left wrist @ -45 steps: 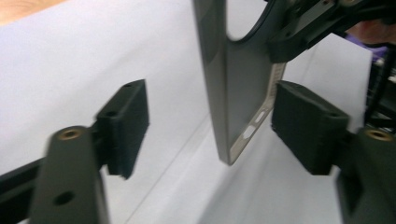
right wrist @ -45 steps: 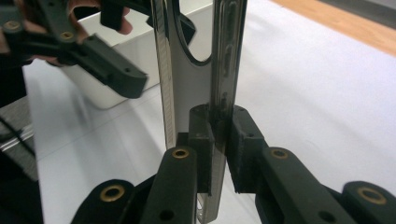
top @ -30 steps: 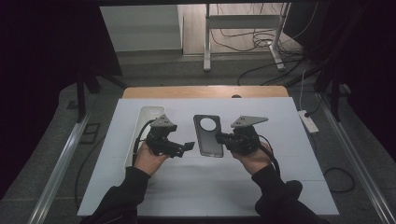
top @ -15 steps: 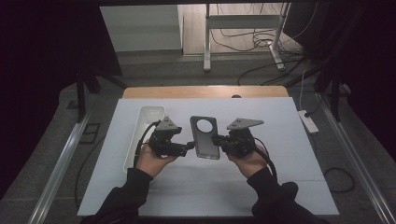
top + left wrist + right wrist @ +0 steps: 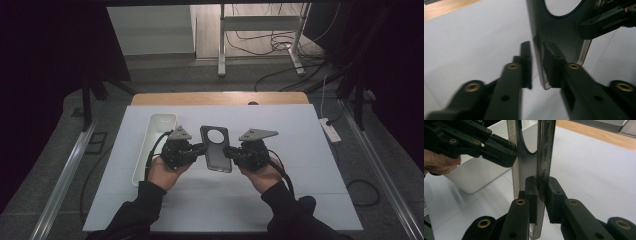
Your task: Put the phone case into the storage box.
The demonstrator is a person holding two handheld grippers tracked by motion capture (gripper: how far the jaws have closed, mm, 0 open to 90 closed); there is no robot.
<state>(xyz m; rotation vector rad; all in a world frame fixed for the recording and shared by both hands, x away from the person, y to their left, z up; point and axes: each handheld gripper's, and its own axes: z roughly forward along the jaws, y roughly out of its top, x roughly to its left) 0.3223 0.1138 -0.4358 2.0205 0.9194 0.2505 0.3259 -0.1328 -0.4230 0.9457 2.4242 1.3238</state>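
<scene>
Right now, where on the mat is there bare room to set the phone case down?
The mat lies bare right of the right claw, out to its edge near the power strip. The near strip in front of the forearms is bare too. It is crowded at the middle, where both claws grip the phone case, and left, by the white tray.

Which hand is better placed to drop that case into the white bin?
Left, probably: left tool, jaws just closing on the phone case, sits beside the white bin; right tool holds the far edge.

A white bin (image 5: 150, 145) rests on the white table (image 5: 310, 150) (power strip (image 5: 330, 131) at its edge).
</scene>
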